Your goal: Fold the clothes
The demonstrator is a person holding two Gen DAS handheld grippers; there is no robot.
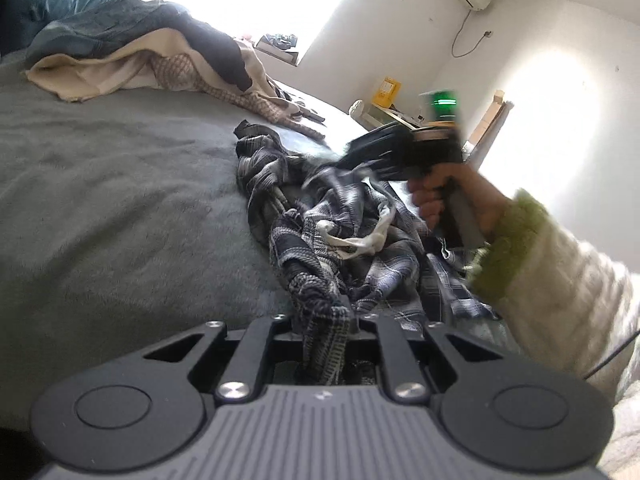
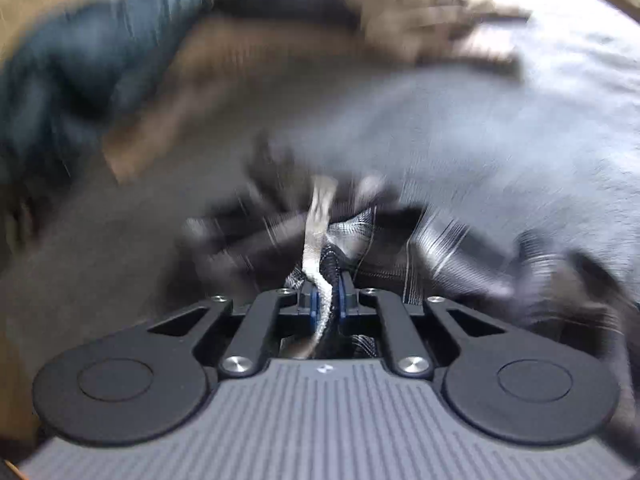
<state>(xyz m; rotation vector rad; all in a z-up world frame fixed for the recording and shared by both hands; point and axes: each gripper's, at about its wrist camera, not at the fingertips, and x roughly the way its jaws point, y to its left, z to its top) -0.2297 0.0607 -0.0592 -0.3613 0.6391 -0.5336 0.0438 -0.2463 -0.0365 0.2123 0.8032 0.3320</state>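
The plaid garment point(image 1: 340, 232) is lying bunched on the grey bed point(image 1: 120, 200), near its edge. The left gripper point(image 1: 324, 320) is pinching a twisted hem, jaws nearly closed on it. The right gripper point(image 2: 326, 304) is clamping plaid cloth together with the white drawstring point(image 2: 318, 236). The fabric looks light, limp and loosely woven, so it will likely sag and twist; waistband corners seem better holds than the cord.

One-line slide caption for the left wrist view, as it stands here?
Left gripper pinches the crumpled plaid garment on a grey bedspread while the right gripper works its far side.
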